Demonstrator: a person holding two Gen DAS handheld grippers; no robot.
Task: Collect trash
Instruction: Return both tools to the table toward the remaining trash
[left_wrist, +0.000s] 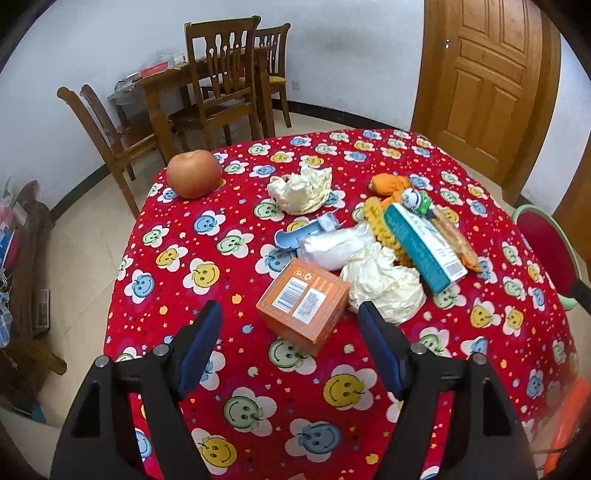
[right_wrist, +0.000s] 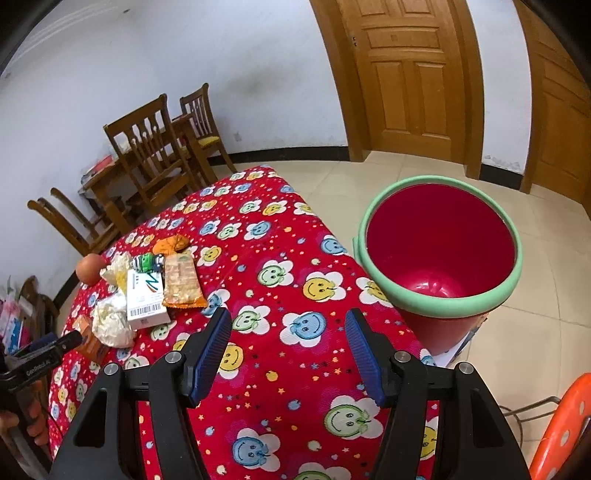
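The left gripper (left_wrist: 290, 314) pointed steeply down over the red smiley-flower tablecloth (left_wrist: 229, 369), its blue-padded jaws spread wide with nothing pressed between them. The right gripper (right_wrist: 288, 325) also tilted down over that cloth, jaws parted and empty. In the right wrist view the left gripper appeared low at the cloth's left edge, with fingers (right_wrist: 35, 417) wrapped around its handle.

A soft printed cloth (left_wrist: 236, 373) covers the table, carrying crumpled paper wads (left_wrist: 384, 288), a matt cardboard box (left_wrist: 303, 306) and a smooth-skinned apple (left_wrist: 194, 173); beside it, a glossy plastic bin (right_wrist: 439, 251).
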